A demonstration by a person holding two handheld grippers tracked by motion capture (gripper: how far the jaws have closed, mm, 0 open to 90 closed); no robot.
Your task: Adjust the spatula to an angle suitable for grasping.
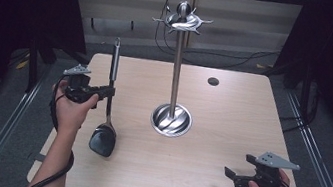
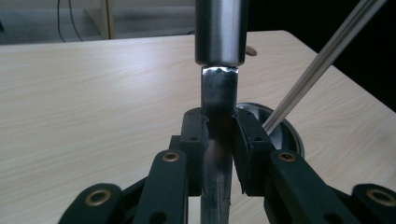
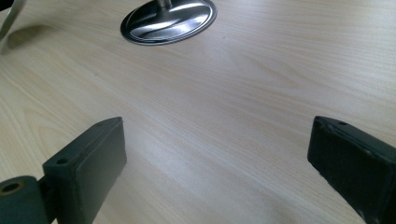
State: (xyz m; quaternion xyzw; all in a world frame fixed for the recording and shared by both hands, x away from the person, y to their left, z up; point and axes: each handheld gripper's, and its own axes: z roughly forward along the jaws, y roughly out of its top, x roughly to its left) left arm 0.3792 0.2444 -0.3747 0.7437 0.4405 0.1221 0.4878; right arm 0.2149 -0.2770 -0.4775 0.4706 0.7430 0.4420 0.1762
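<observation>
A ladle (image 1: 106, 114) with a steel handle and a black head is held upright-tilted over the table's left side, head low near the wood. My left gripper (image 1: 107, 92) is shut on its flat shank (image 2: 218, 116), just below the round handle (image 2: 220, 30). A steel utensil stand (image 1: 176, 75) rises from a round base (image 1: 171, 120) at the table's middle, with hooks (image 1: 182, 22) at its top. My right gripper (image 1: 234, 177) rests near the front right corner, jaws wide apart with only bare wood between them (image 3: 217, 154).
The wooden table (image 1: 233, 109) has a small dark hole (image 1: 213, 81) at the back right. The stand's base (image 3: 169, 18) lies ahead of the right gripper. Dark curtains flank both sides, and cables run on the floor behind.
</observation>
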